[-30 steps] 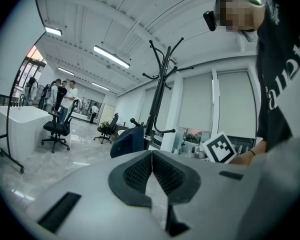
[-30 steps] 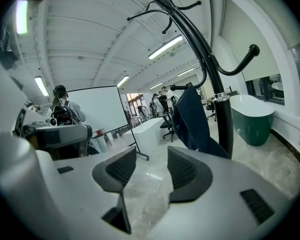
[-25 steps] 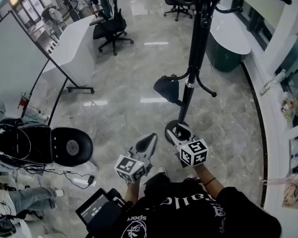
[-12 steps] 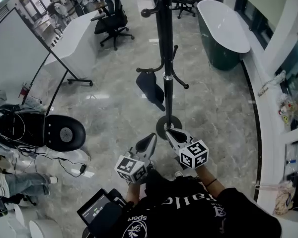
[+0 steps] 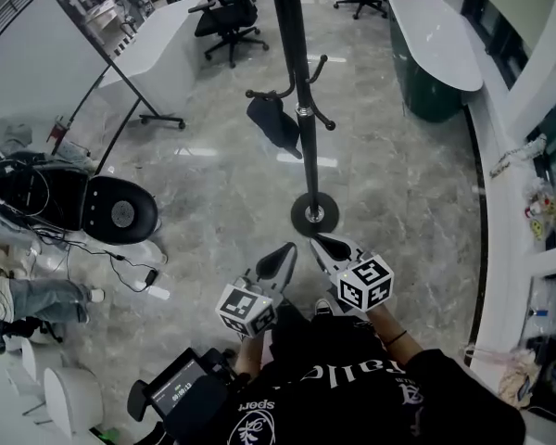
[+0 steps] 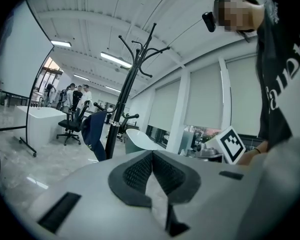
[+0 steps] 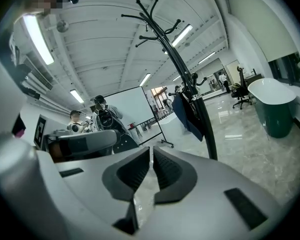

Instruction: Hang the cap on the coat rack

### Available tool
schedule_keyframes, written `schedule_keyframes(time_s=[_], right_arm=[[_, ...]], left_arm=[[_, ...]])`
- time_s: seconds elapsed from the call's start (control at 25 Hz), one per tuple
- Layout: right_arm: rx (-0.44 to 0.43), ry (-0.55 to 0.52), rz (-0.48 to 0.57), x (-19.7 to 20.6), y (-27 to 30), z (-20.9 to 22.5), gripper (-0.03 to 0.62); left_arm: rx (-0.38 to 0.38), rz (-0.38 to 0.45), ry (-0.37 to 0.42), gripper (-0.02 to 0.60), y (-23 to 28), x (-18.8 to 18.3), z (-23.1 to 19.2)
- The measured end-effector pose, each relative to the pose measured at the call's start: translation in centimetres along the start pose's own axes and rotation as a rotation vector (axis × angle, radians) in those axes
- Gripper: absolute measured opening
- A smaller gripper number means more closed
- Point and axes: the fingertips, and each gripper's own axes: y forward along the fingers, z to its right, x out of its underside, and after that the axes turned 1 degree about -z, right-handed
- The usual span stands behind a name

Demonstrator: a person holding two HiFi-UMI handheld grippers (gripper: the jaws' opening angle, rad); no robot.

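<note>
Drooping navy cap on coat rack; left gripper, right gripper: fingers pressed together.

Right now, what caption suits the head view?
Cap hangs low on the coat rack; left hand-held gripper shut, right hand-held gripper just closed, both empty.

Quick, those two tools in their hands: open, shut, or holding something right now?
Left tool: closed, holding nothing.
Right tool: closed, jaws just shut, holding nothing.

Marble floor; coat rack base; perhaps cables, left
</note>
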Motion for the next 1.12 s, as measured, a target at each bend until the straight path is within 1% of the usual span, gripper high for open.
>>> schedule_keyframes(time_s=[0.24,0.36,0.48,0.56,0.72,0.8,0.88,1.0,1.12], right_arm=[[-0.062,0.01,-0.011,2.0,-1.3,-2.3,0.035],[-0.092,0.015,-0.015,2.3,-1.7,-2.3,0.035],[-0.125,0.02,-0.017,2.5,-1.8,-2.7,0.035],[-0.143,0.02,-0.017,3.5,-1.8,-3.7,0.035],[-0.181,0.027,-0.031,5.4,-2.4,-6.7,0.035],[-0.201,0.025,-0.044,5.9,-3.0,-8.8,0.035],[-0.219,0.018,-0.052,7.2,-4.1,-11.1,0.035],[-0.222,0.015,-0.059,9.9,-6.5,-14.4,0.035],[-0.206,0.017,-0.071,12.1,-9.2,-17.2,0.035]], left_arm=[[-0.042,-0.006,0.011,0.005,-2.3,1.3,2.0],[-0.076,0.007,0.026,0.005,-2.6,1.7,2.6],[-0.102,-0.012,0.022,0.005,-3.3,2.0,3.9],[-0.119,-0.011,0.022,0.005,-4.8,2.7,4.5],[-0.165,-0.006,0.015,0.005,-8.5,3.9,5.7],[-0.191,0.002,0.01,0.005,-10.7,4.0,6.4],[-0.217,0.008,0.007,0.005,-13.2,5.0,7.4],[-0.228,0.019,-0.001,0.005,-16.8,7.1,9.4],[-0.225,0.031,-0.008,0.005,-20.1,8.3,11.5]])
